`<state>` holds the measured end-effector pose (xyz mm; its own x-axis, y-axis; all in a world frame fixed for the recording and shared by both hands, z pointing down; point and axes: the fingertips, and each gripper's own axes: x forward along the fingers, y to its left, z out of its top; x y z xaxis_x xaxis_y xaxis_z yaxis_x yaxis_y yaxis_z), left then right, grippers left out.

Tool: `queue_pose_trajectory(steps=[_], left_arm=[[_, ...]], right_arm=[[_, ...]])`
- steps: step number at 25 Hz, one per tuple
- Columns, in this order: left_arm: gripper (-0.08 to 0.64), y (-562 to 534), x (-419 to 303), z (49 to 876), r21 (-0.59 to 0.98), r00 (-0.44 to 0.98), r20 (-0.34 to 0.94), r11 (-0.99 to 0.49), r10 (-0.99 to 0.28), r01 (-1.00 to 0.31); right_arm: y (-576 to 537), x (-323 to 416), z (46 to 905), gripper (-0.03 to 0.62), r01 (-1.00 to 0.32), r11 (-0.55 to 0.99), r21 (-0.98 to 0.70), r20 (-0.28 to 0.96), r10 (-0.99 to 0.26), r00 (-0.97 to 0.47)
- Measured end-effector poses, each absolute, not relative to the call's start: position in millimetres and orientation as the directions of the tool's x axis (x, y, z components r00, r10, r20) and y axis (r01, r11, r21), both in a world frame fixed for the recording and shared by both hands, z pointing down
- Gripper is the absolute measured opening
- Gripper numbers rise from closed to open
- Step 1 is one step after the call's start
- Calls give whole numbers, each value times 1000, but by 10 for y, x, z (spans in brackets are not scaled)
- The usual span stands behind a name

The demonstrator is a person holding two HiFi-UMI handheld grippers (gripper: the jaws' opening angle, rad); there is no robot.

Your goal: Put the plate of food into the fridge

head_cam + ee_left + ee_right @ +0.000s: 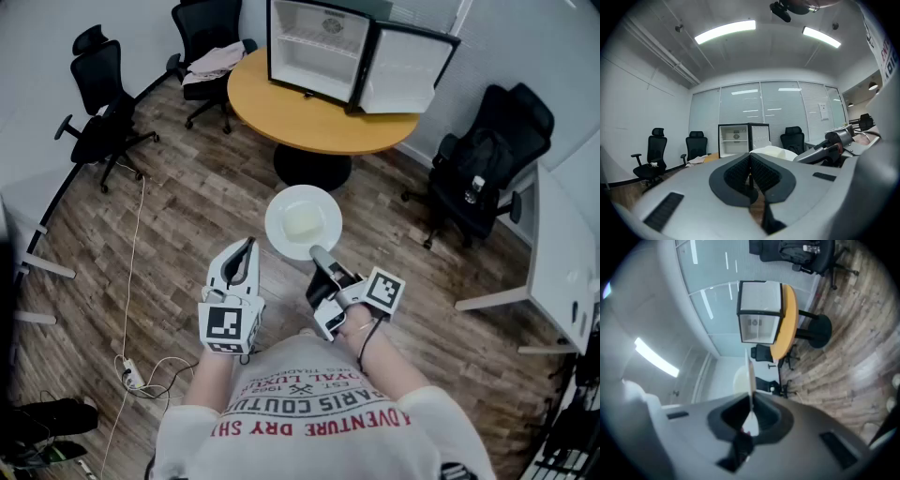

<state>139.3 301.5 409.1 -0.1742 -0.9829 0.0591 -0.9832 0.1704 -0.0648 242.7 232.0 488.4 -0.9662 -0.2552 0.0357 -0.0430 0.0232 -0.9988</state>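
A white plate with a pale portion of food hangs level over the wooden floor. My right gripper is shut on its near rim. In the right gripper view the plate shows edge-on, pinched between the pads. The small fridge stands on the round yellow table ahead, door swung open, white shelves empty. My left gripper is held beside the plate's left, its jaws shut with nothing between them. From the left gripper view the plate and the fridge lie ahead.
Black office chairs stand around: two at the far left, one with clothes by the table, one at the right. A white desk runs along the right. A cable and power strip lie on the floor at left.
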Motion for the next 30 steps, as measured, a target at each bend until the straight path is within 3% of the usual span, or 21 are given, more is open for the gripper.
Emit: queue_pose_trajectory(steps=[21,30], left_arm=[[29,2966,1414,4202,-55,-196,63,193,-979,-980],[29,2452,1501,4270,-53,-222,86,218,-971,-974]], right_arm=[[2281,2430,4963,40,-58,18,-998,53,-229,-972],[1758,2486,5015,38,-59,5,-998,57,-192,-980]])
